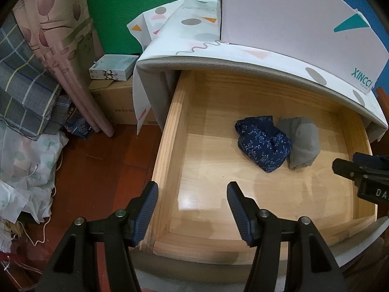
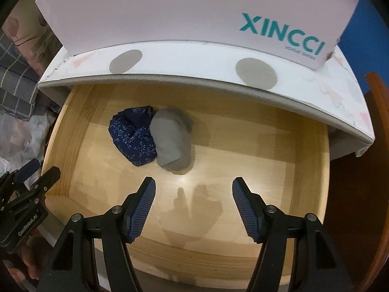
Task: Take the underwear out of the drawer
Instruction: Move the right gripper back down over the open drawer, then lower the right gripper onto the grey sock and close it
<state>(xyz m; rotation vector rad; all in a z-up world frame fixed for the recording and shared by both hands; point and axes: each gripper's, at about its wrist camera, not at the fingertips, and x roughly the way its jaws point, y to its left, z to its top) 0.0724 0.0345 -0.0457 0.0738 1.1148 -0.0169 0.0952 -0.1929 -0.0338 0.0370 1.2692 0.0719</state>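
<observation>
A pale wooden drawer stands pulled out, seen from above. On its floor lie two folded pieces of underwear side by side: a dark blue one with white specks and a grey one. My left gripper hovers open over the drawer's front left corner, nothing between its fingers. My right gripper hangs open over the drawer floor, just in front of the grey piece, its jaws empty. The right gripper's body shows at the right edge of the left wrist view.
A white XINCCI box sits on the patterned cloth covering the cabinet top above the drawer. Left of the cabinet are cardboard boxes, a rolled pink mat, plaid fabric and plastic bags on the reddish floor.
</observation>
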